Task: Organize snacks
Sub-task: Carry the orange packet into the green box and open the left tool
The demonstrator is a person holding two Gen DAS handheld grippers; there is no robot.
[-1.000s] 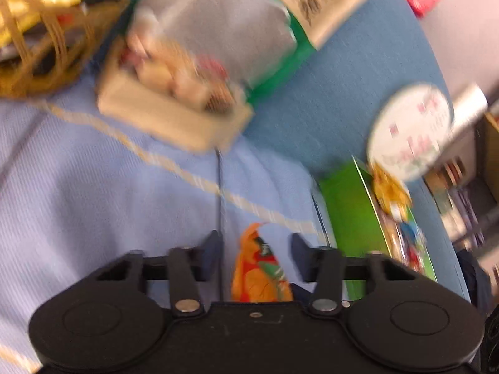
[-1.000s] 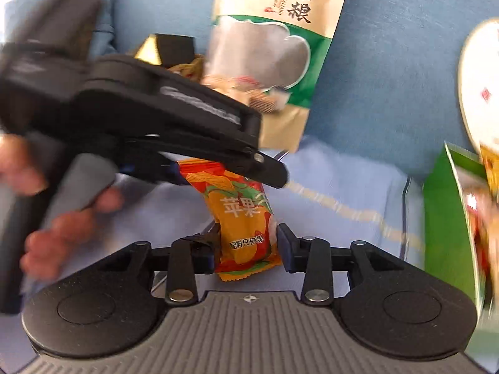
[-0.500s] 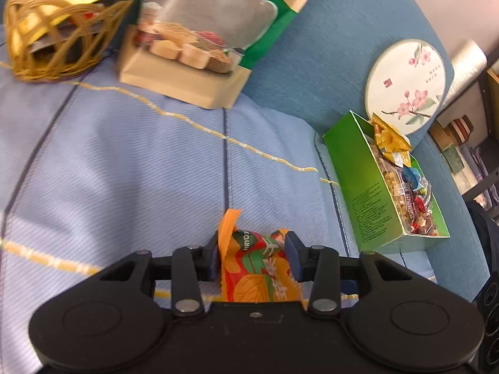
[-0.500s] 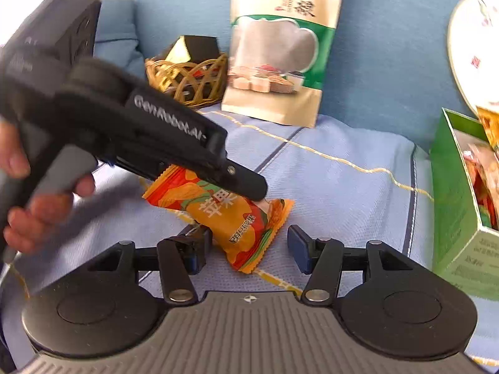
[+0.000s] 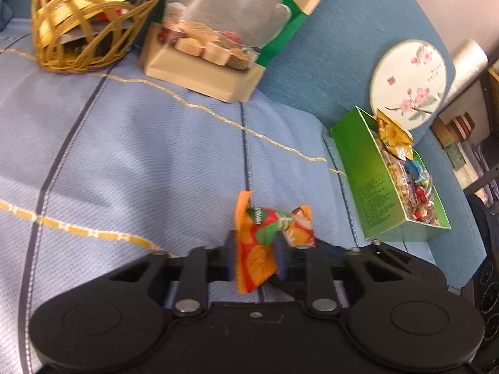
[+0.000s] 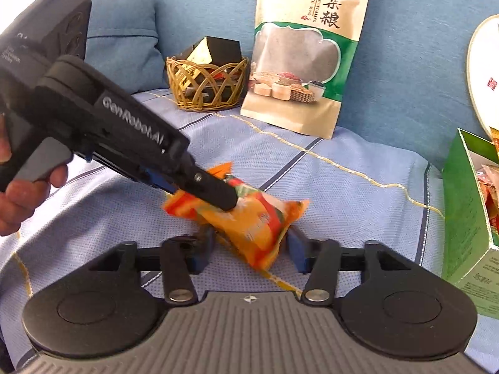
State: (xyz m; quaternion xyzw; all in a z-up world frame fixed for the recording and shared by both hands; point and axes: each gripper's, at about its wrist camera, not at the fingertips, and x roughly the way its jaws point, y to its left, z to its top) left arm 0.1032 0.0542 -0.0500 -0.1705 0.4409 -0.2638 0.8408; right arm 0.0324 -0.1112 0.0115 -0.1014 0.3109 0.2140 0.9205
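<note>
Left tool (image 5: 254,257) is closing its two fingers on an orange snack packet (image 5: 255,249), pinching it across the crumpled middle so that both ends are sticking out. Seen from the right wrist view, the same packet (image 6: 249,221) is hanging just above a pale blue checked sofa cover (image 6: 343,187), with the left tool (image 6: 218,193) coming in from the left, held by a person's hand (image 6: 21,193). Right tool (image 6: 249,251) is also closing, its fingers sitting to either side of the packet's lower end; the pads are not yet pressing on it.

Risks, as a judgement: the wrapper is slick and squashed, so it may be slipping out of the narrow pinch. If the right tool is closing fully while the left is holding on, the two may be tugging against each other and tearing or dropping the packet.

For open room: the cover is lying bare around the packet. A green box (image 5: 374,180), already crowded with sweets, is standing near on the right, its thin open rim easy to knock. A wicker basket (image 5: 87,37) and a tall grain pouch (image 5: 224,25) are leaning at the blue sofa back (image 5: 336,46), well apart from the tools. A round flowered tin lid (image 5: 408,78) is propped behind the box.
</note>
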